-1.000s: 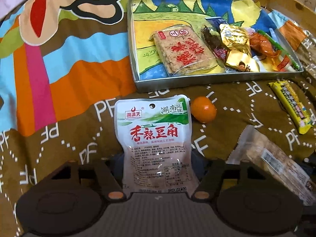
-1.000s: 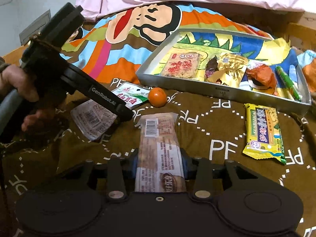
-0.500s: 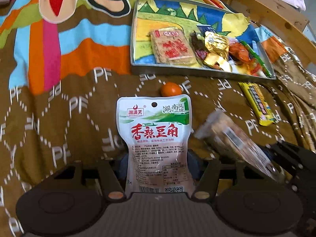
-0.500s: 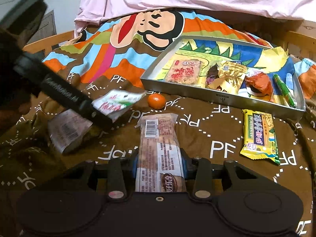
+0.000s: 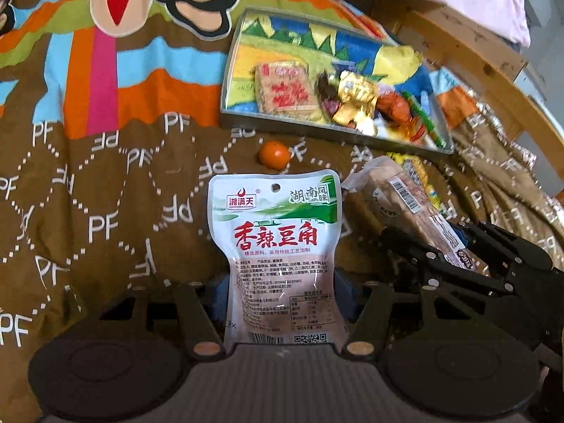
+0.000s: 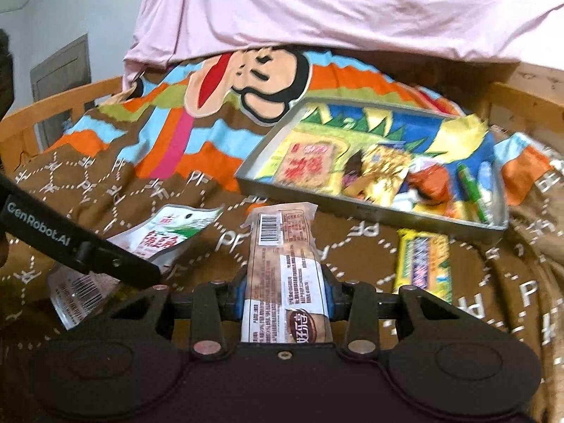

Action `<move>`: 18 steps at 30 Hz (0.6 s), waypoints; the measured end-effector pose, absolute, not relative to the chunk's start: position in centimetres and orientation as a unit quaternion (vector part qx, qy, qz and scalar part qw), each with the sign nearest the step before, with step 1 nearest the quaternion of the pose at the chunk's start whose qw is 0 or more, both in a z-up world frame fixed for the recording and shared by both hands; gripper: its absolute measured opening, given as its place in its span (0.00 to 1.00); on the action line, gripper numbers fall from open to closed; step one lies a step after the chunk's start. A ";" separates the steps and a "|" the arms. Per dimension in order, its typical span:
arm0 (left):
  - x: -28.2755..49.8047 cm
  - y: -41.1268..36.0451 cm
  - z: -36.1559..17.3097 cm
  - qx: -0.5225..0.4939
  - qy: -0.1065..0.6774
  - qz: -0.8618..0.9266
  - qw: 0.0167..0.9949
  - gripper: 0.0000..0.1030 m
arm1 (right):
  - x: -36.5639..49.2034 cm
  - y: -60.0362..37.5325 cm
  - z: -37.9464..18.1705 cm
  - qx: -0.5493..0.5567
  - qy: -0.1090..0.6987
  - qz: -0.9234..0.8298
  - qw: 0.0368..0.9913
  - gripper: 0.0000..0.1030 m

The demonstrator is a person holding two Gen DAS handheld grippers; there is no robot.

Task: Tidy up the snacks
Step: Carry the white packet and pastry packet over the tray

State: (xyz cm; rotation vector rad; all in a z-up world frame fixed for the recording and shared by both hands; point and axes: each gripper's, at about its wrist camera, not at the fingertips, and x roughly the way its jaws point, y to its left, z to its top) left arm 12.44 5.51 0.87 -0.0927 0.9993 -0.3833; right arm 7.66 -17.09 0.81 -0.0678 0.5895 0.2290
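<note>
My left gripper [image 5: 278, 292] is shut on a white and green snack pouch [image 5: 276, 239] with red Chinese letters, held above the brown blanket. My right gripper [image 6: 285, 292] is shut on a long brown wrapped bar [image 6: 285, 264]; this bar also shows in the left wrist view [image 5: 405, 208]. The metal tray [image 5: 317, 124] lies ahead with a square rice cake pack [image 5: 283, 90], gold wrapped sweets [image 5: 356, 95] and red snacks in it. The pouch also shows at the left of the right wrist view [image 6: 169, 236].
A small orange [image 5: 274, 155] lies on the blanket in front of the tray. A yellow snack bar [image 6: 423, 264] lies right of my right gripper. A wooden bed frame [image 5: 469, 49] runs along the far right. A pink sheet [image 6: 317, 7] hangs behind.
Both grippers have lifted and drawn back from the tray with their packs. The right gripper and its bar now sit close beside the left gripper.
</note>
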 end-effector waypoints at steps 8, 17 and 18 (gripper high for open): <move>13.1 3.0 3.6 -0.072 0.439 -0.189 0.876 0.61 | 6.6 -19.2 3.5 -0.013 0.257 0.090 0.962 0.39; 16.5 0.8 7.2 -0.080 0.389 -0.182 0.900 0.61 | 6.4 -22.5 5.3 0.014 0.215 0.060 0.975 0.39; 17.1 0.7 7.5 -0.079 0.386 -0.179 0.901 0.61 | 6.5 -22.9 5.3 0.017 0.210 0.057 0.976 0.39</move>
